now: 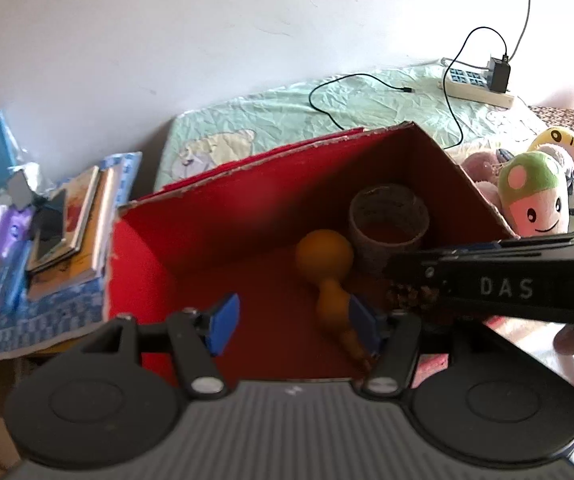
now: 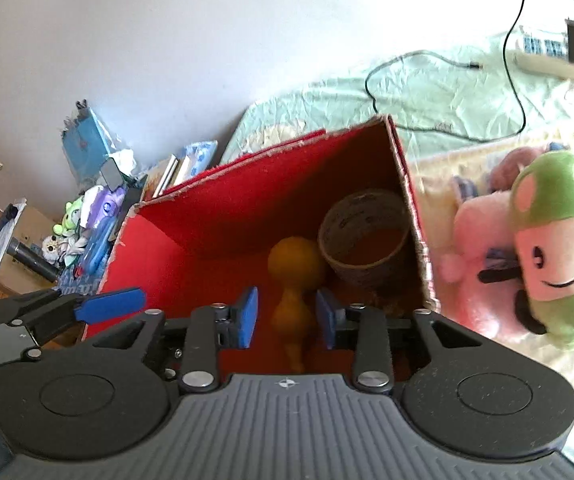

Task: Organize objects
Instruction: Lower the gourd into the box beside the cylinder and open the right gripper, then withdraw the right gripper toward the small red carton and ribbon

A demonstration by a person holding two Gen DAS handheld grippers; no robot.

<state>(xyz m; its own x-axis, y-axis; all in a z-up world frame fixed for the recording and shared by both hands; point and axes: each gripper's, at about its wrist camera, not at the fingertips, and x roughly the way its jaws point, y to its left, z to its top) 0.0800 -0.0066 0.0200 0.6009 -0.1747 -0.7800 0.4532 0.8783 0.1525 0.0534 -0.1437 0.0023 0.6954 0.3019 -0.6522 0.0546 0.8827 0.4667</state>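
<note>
L-wrist: I look forward and down, close over the near rim of the red box (image 1: 223, 216) | R-wrist: same heading, just right of it, equally close | shared: box interior, tape roll (image 2: 363, 240), orange gourd toy (image 2: 295, 280), mushroom plush (image 1: 535, 196), bed with power strip (image 2: 555, 62).

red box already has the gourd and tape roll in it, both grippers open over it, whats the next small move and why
Probably lift the right gripper clear of the red box and swing it toward the green mushroom plush beside the box. The orange gourd and tape roll already lie inside, neither gripper holds anything, and the plush sits outside, nearest the right side.
</note>
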